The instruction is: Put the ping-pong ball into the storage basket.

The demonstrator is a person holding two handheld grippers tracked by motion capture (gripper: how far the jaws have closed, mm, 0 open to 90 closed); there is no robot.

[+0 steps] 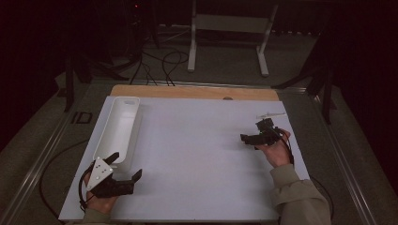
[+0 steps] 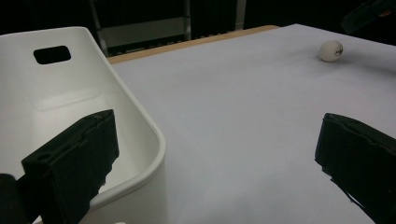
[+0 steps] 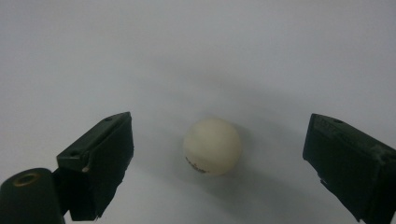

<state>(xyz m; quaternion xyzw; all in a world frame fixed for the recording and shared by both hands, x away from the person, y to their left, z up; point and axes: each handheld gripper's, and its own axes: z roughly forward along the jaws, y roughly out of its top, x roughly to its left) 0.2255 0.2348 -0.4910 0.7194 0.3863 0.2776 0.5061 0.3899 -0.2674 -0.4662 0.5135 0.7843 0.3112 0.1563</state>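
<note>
White sheeting covers the tabletop (image 1: 197,154), with a strip of bare wood along the far edge and dark floor, cables and a metal stand beyond it.

Left gripper (image 1: 123,165): positioned near the front left corner of the tabletop, held in the person's left hand (image 1: 99,202). Its jaws are spread wide and grasp nothing. One jaw sits over the near end of the white bin (image 1: 120,126); the other sits over bare tabletop just beside it. The bin is long and narrow, lies along the left edge, and has a handle slot in its far end wall.

Right gripper (image 1: 251,138): positioned near the right edge of the tabletop, about midway between front and far edge, held in the person's right hand (image 1: 277,152). Its jaws are released and spread wide.

White ball (image 3: 212,146): resting on the tabletop between the right gripper's jaws, clear of both pads, with small dark print on its lower side. In the left gripper view the ball (image 2: 331,50) lies well apart from the bin.
</note>
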